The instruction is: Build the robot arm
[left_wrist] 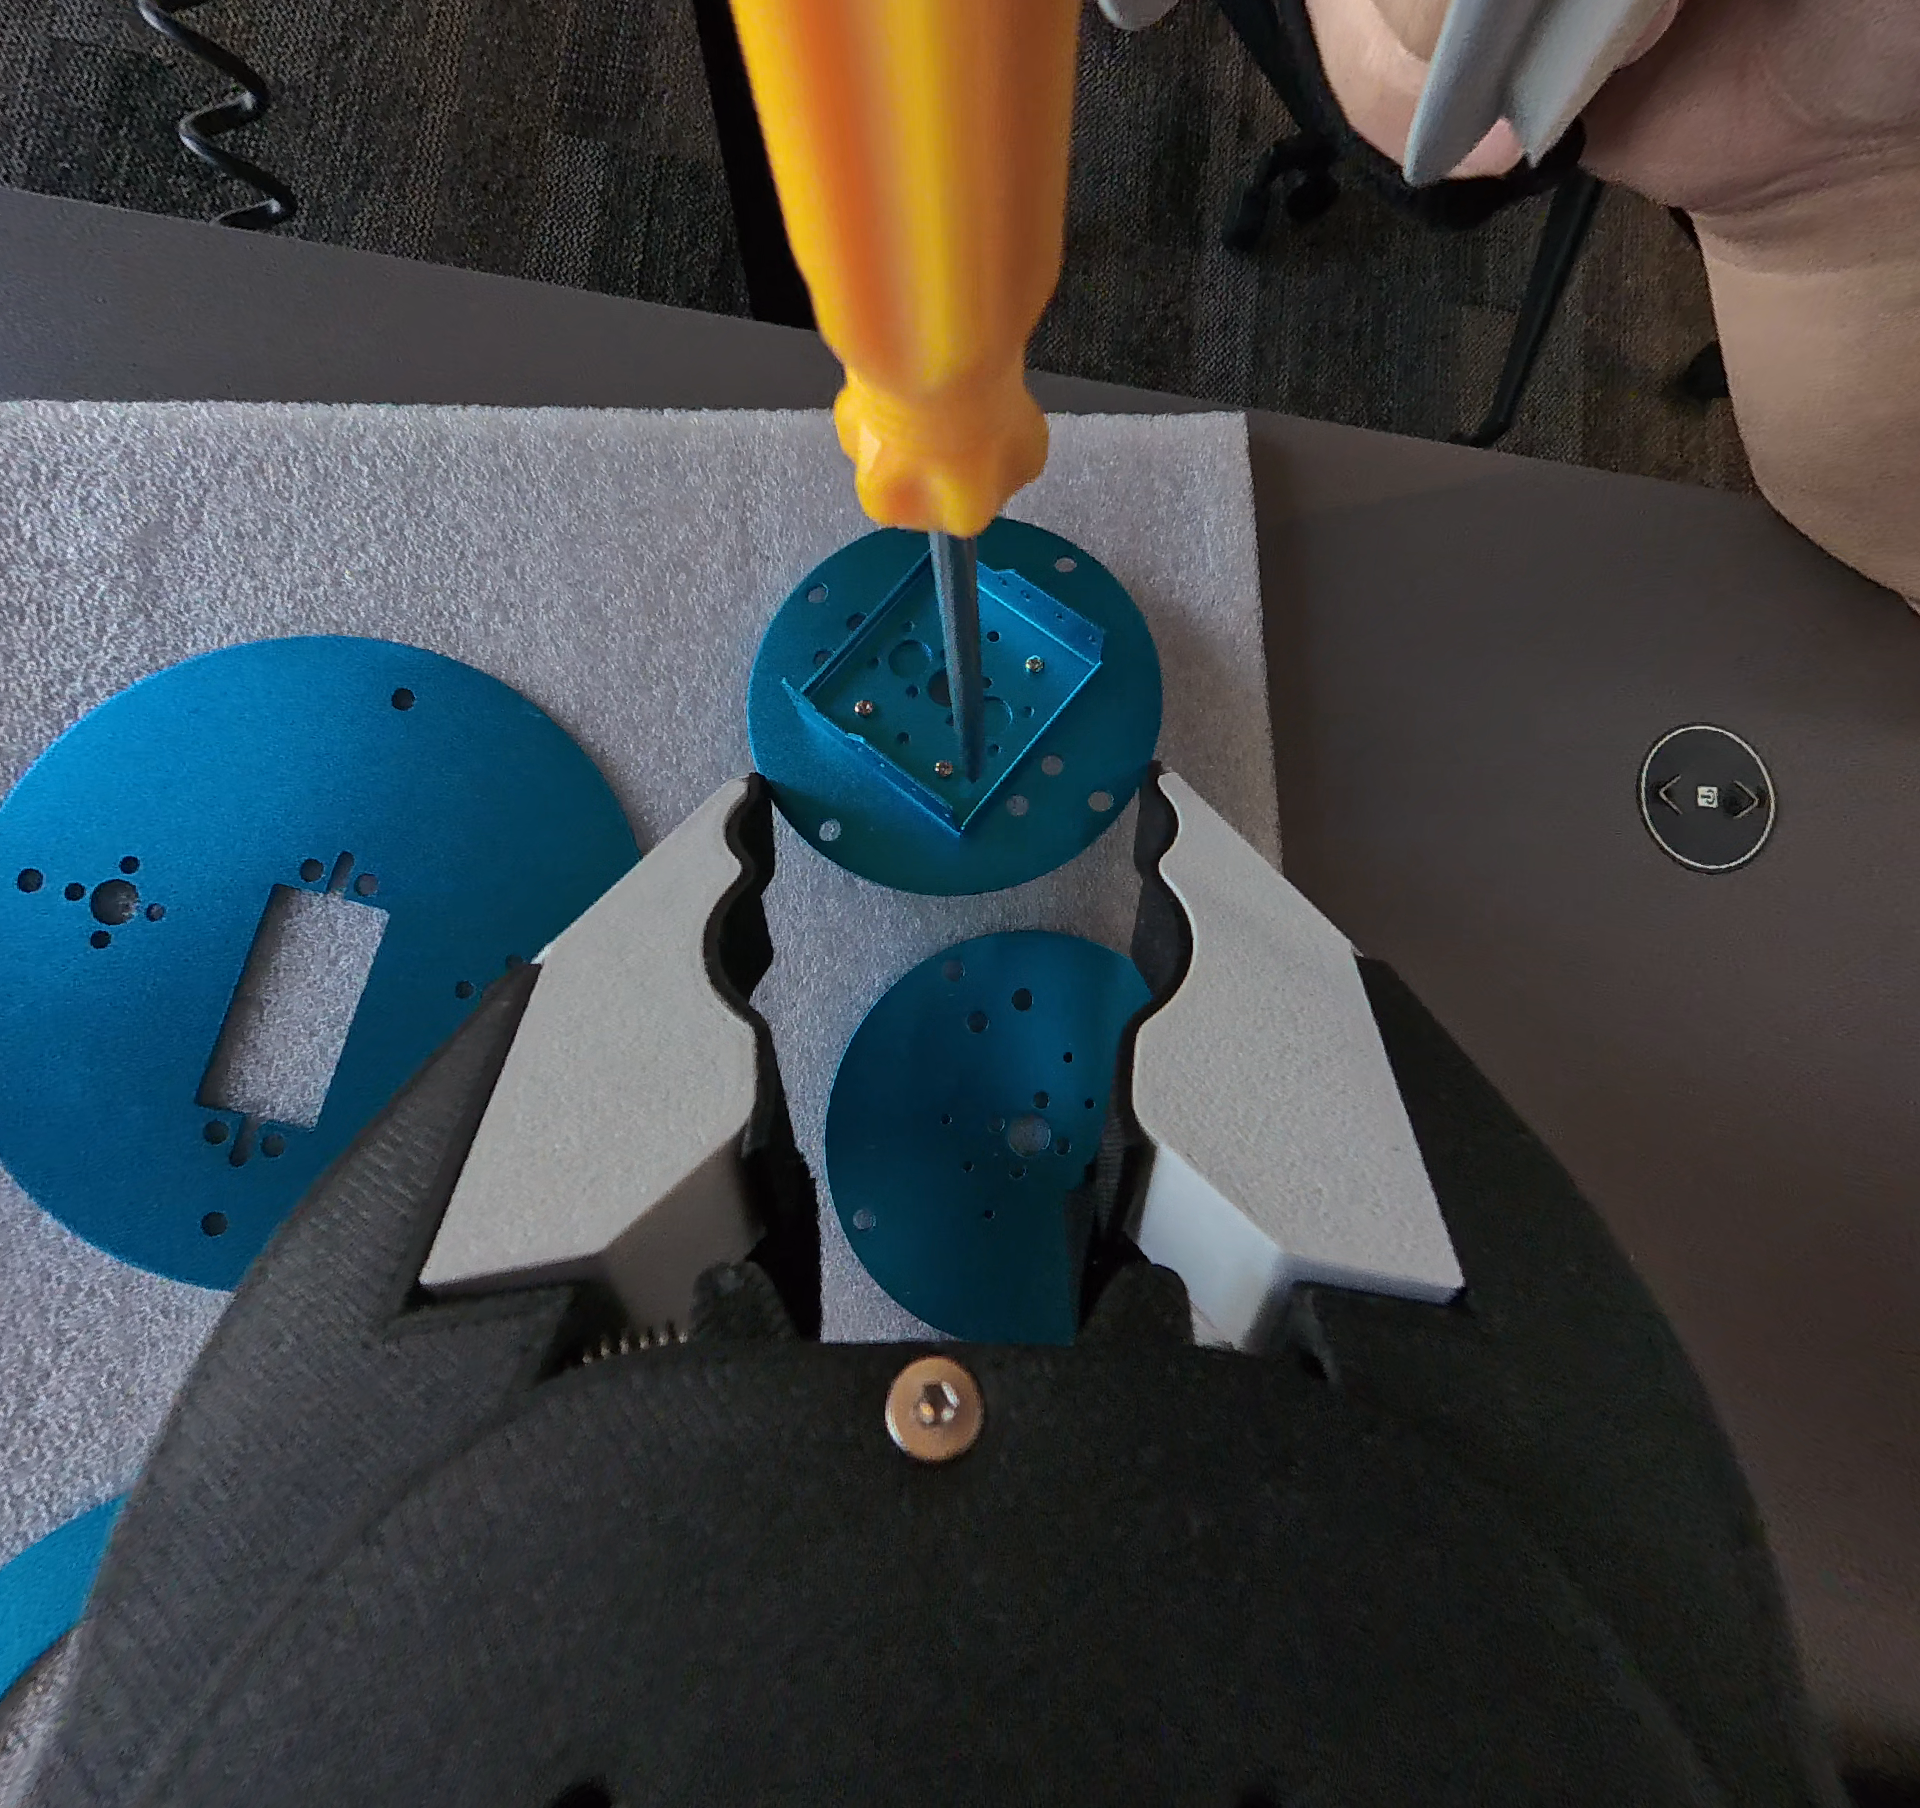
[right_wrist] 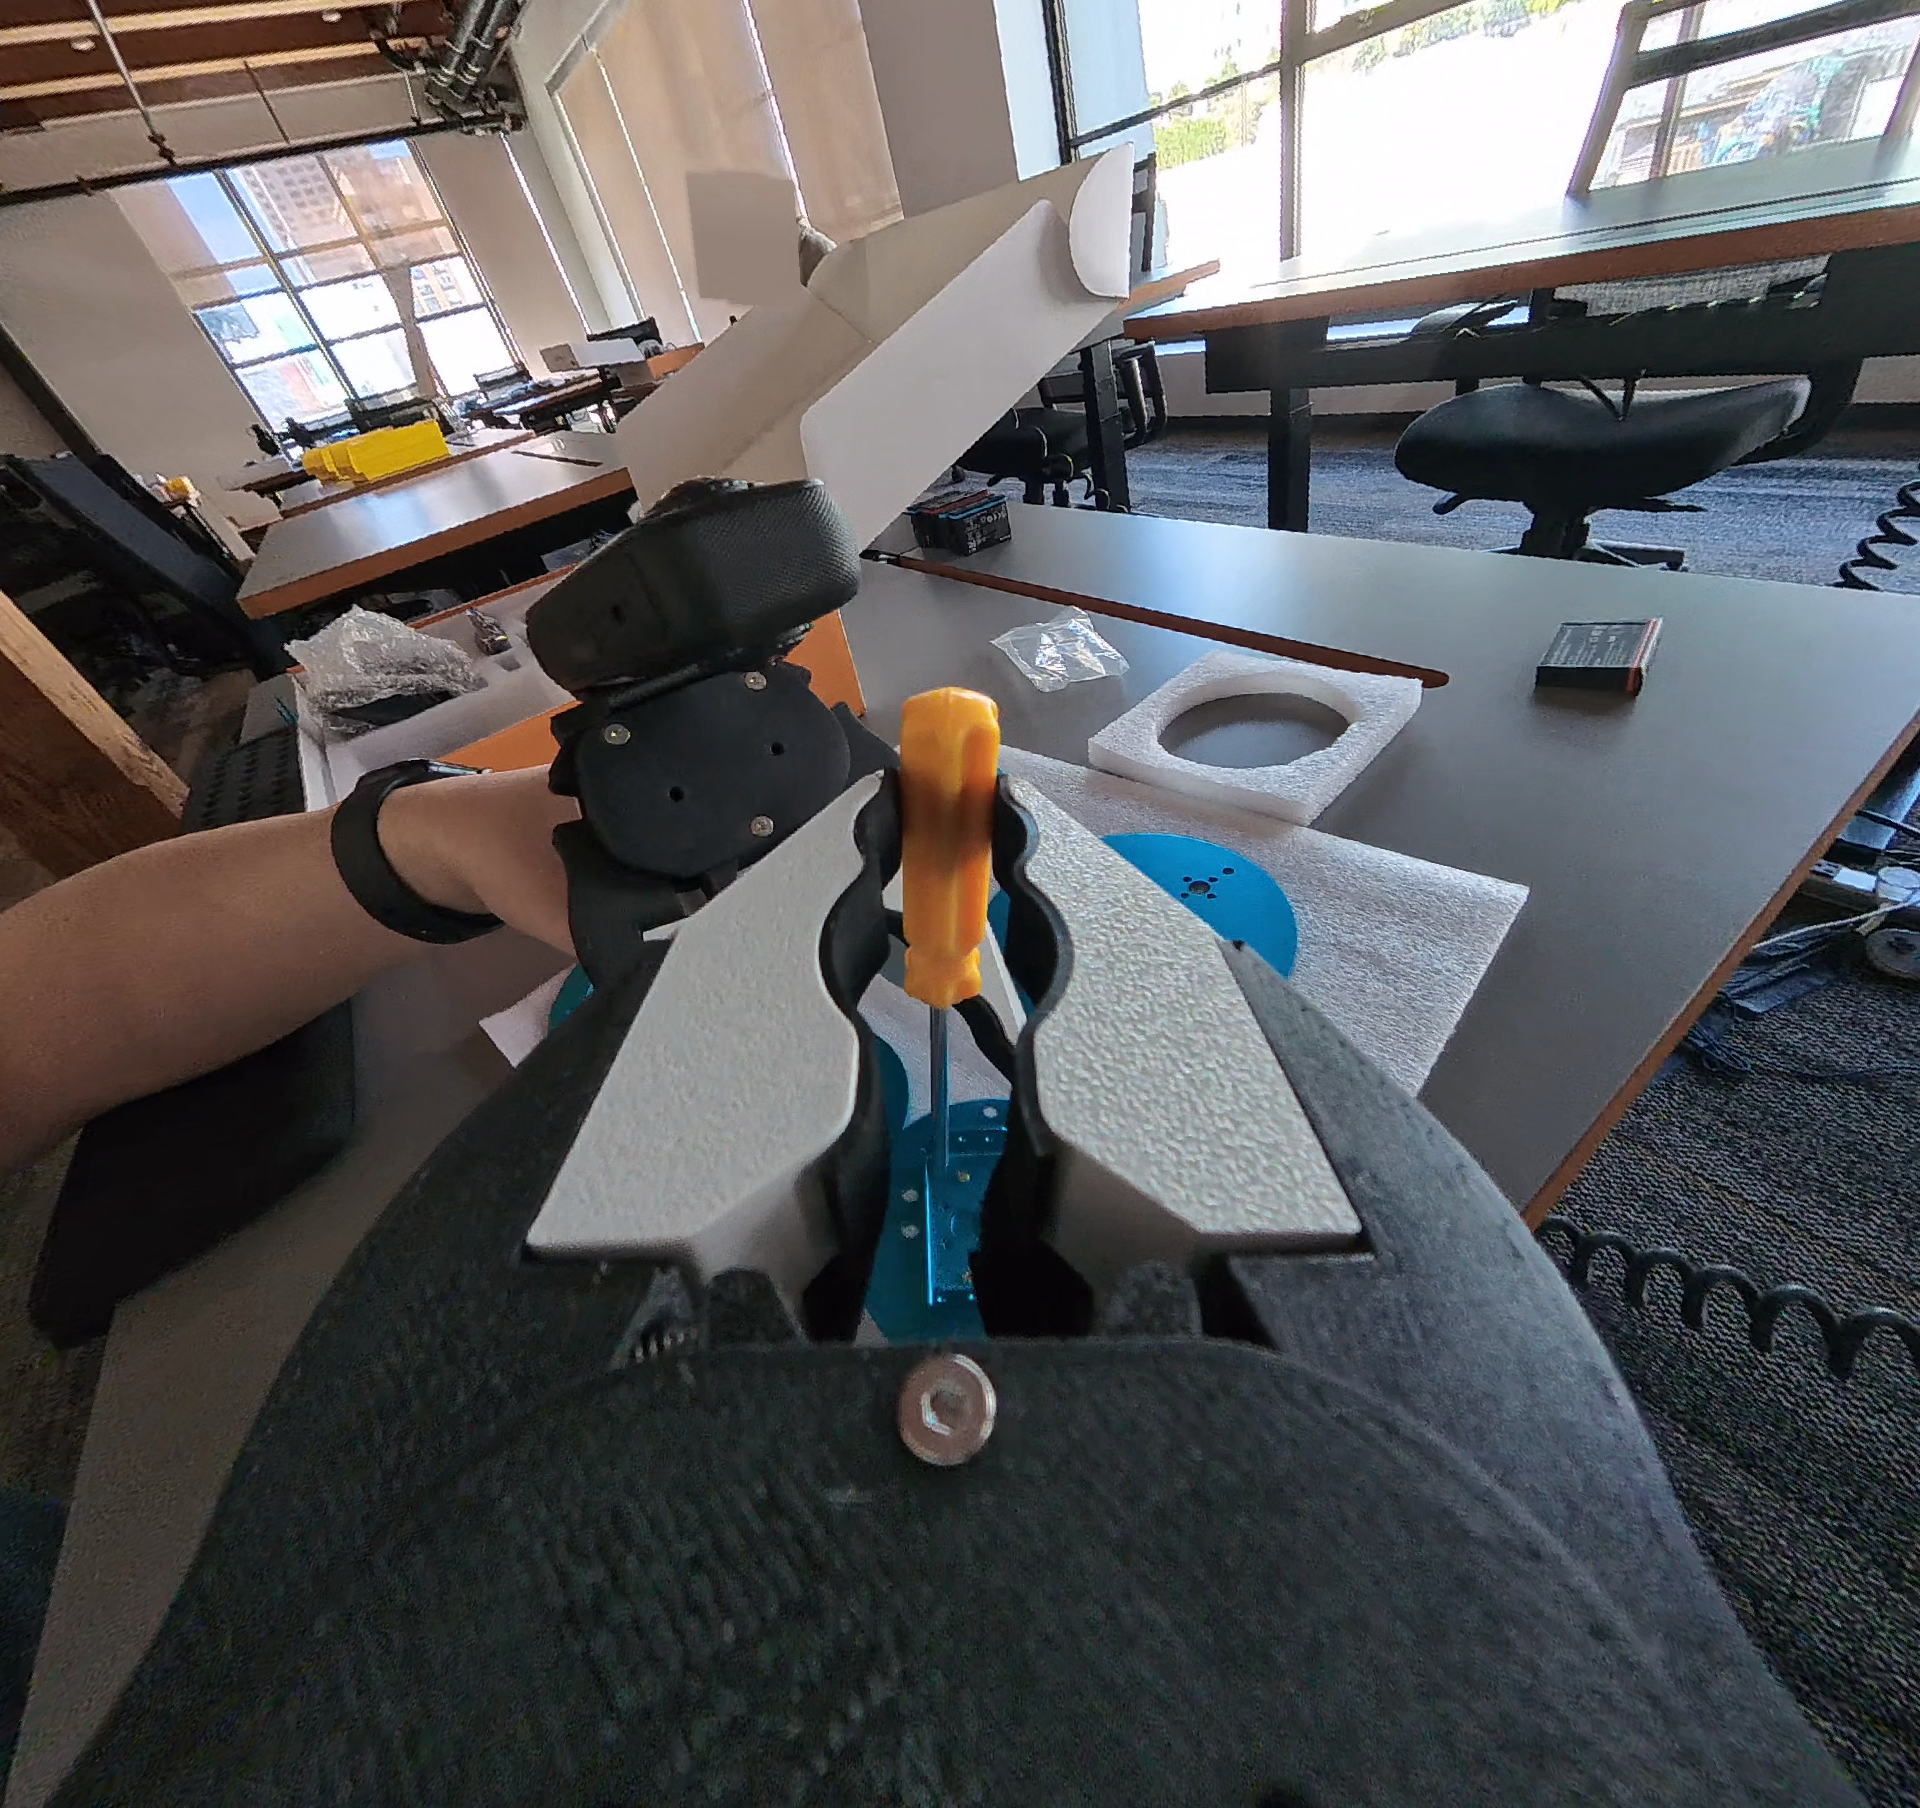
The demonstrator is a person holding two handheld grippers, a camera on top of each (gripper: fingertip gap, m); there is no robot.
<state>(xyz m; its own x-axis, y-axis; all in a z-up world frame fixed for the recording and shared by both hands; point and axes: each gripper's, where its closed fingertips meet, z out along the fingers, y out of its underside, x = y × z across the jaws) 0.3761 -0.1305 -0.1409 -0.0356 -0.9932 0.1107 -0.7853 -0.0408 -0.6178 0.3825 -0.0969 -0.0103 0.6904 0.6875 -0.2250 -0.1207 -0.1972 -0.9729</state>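
Observation:
My right gripper is shut on the orange handle of a screwdriver. The screwdriver also shows in the left wrist view, standing nearly upright. Its shaft tip rests inside a blue square bracket that sits on a small blue round plate, next to a small screw. My left gripper is open, and its fingertips flank the near edge of that plate. Another small blue disc lies between its fingers.
The parts lie on a white foam sheet on a grey table. A large blue disc with a rectangular cutout lies left. A foam frame with a round hole, a plastic bag, a small dark box and an open white carton stand farther off. My right fingertips sit around 12 cm from my left ones.

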